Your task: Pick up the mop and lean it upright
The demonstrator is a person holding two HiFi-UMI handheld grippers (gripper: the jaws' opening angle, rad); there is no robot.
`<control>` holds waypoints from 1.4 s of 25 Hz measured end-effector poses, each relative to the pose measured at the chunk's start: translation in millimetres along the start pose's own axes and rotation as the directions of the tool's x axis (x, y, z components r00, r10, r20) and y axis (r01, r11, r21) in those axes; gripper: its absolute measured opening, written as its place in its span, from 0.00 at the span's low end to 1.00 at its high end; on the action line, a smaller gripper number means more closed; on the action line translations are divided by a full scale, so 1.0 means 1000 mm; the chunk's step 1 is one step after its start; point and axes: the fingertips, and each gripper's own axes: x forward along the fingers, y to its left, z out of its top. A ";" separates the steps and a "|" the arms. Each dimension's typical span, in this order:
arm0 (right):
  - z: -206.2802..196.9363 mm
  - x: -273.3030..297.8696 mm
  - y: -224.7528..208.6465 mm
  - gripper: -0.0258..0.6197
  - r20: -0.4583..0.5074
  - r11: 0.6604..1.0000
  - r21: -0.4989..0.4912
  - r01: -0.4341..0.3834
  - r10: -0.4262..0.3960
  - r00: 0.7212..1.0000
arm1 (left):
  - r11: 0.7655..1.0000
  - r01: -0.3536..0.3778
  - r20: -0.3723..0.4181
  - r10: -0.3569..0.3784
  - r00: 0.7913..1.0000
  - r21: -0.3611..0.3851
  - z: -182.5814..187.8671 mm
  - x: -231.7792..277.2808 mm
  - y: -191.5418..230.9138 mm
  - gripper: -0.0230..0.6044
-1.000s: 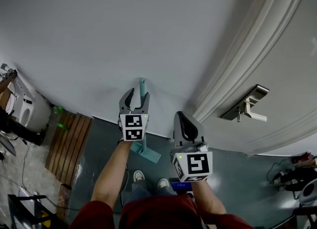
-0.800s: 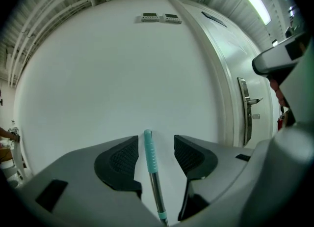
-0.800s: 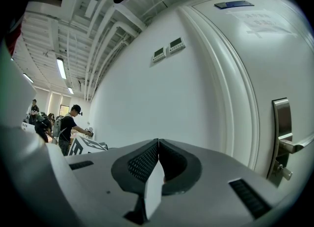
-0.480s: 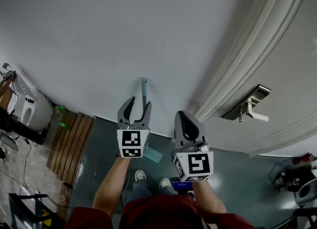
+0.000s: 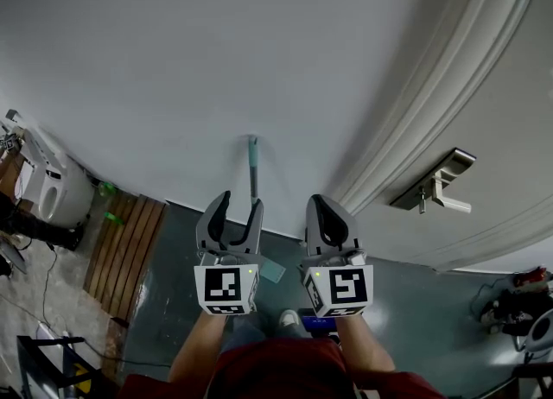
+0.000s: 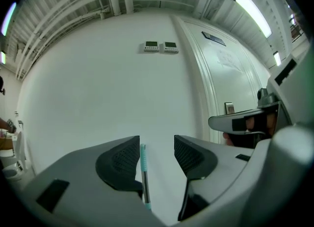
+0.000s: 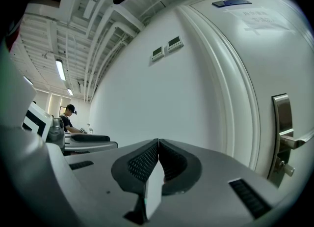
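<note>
While the person stands facing the white wall (image 5: pixel 216 60), a strip of wooden slats (image 5: pixel 121 250) lies on the floor well off to the left of both tools. Next comes the left gripper (image 6: pixel 157 143), held level with its jaws spread wide and nothing pinched in them. The mop (image 5: pixel 252 168) stands upright ahead of that gap, its thin handle leaning on the wall with the teal grip at the top. From the left gripper view the handle shows in the opening, close to the left-hand jaw's pad, yet farther off than the tips, and neither pad presses on it. The mop's teal head (image 5: pixel 270 269) rests on the dark floor below, peeping out beside that gripper's marker cube. Just to the right, the right gripper (image 7: pixel 158 143) points the same way, its jaws pressed together with no thing between them. Beyond its right side rises the white door frame (image 5: pixel 432 104), and farther right sits a metal lever door handle (image 5: pixel 436 183), well apart from both sets of jaws.
</note>
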 end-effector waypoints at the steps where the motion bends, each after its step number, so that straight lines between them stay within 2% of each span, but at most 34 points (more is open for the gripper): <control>1: 0.000 0.000 0.000 0.07 0.000 1.000 0.002 0.001 -0.001 1.000 | 1.000 -0.001 -0.003 0.001 1.000 -0.008 0.002 -0.003 -0.001 0.41; 10: -0.003 0.001 -0.003 0.07 -0.004 1.000 0.005 -0.001 0.001 1.000 | 0.998 -0.029 -0.026 0.028 0.999 -0.062 -0.002 -0.018 0.004 0.41; 20: -0.005 -0.001 -0.004 0.07 -0.004 1.000 0.011 0.005 -0.005 1.000 | 0.999 -0.008 -0.011 0.007 1.000 -0.043 0.007 -0.019 -0.004 0.38; 27: -0.004 -0.001 -0.006 0.07 -0.001 1.000 0.014 0.006 -0.006 1.000 | 0.998 -0.056 -0.014 0.055 0.998 -0.017 0.011 -0.018 -0.001 0.23; 31: -0.001 -0.001 -0.004 0.07 0.004 1.000 0.009 -0.003 0.003 1.000 | 0.997 -0.077 -0.014 0.076 0.997 -0.017 0.011 -0.018 0.004 0.07; 35: 0.000 -0.002 -0.005 0.07 0.014 1.000 0.014 -0.004 0.003 1.000 | 0.997 -0.082 0.007 0.082 0.997 -0.007 0.015 -0.019 0.003 0.06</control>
